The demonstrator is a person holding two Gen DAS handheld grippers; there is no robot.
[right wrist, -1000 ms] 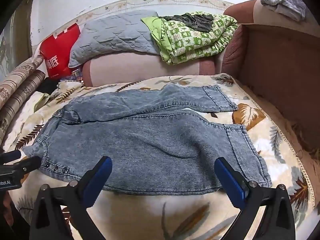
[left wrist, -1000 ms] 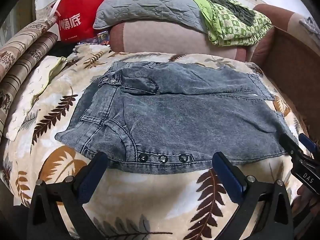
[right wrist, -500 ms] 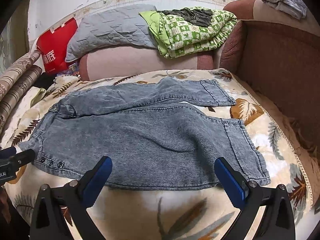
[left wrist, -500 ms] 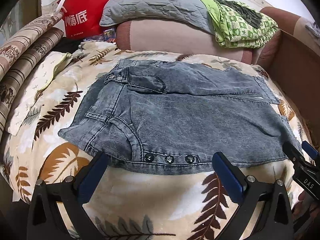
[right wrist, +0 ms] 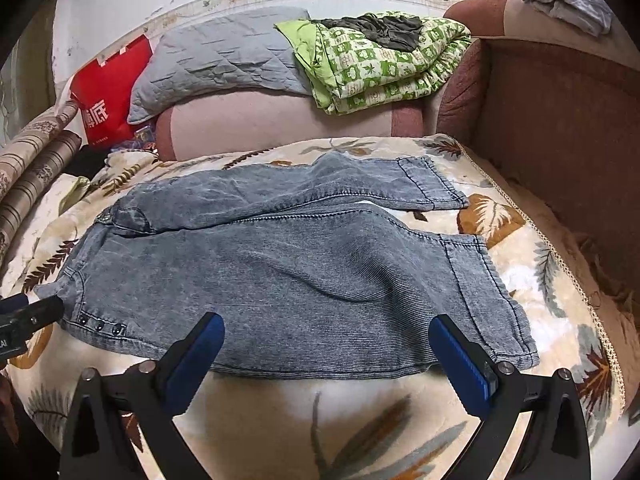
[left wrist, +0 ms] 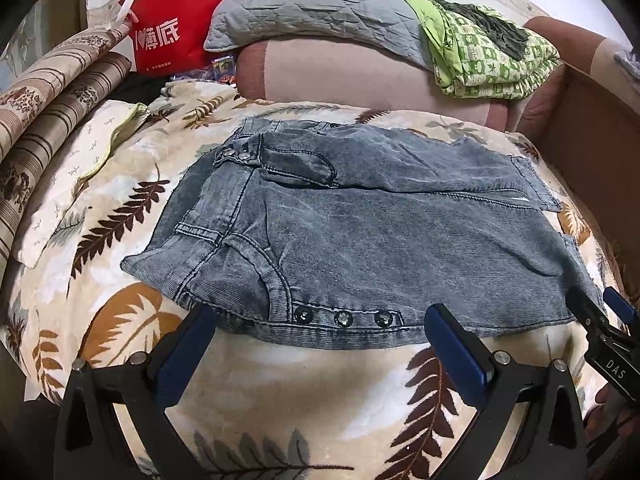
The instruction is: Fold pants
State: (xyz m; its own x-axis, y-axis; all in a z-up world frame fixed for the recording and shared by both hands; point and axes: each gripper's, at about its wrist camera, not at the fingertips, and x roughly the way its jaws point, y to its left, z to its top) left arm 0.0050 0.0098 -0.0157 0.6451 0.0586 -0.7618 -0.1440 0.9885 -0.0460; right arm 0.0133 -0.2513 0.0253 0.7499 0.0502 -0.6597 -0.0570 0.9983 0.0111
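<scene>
Grey-blue denim pants (left wrist: 360, 236) lie spread flat on a leaf-print blanket (left wrist: 300, 396), waist to the left, both legs running right. They also show in the right wrist view (right wrist: 288, 280). My left gripper (left wrist: 320, 328) is open and empty, its jaws wide apart just short of the near edge by the three snap buttons (left wrist: 343, 317). My right gripper (right wrist: 326, 340) is open and empty over the near edge of the front leg, close to its cuff (right wrist: 488, 300). Each gripper shows at the edge of the other's view.
A grey pillow (right wrist: 224, 56), a green patterned quilt (right wrist: 380, 60) and a red bag (left wrist: 176, 28) sit along the sofa back. Rolled striped bedding (left wrist: 36, 120) lies at the left. The brown armrest (right wrist: 560, 140) bounds the right side.
Both grippers have moved slightly forward toward the near edge of the pants, still open. The pants have not moved.
</scene>
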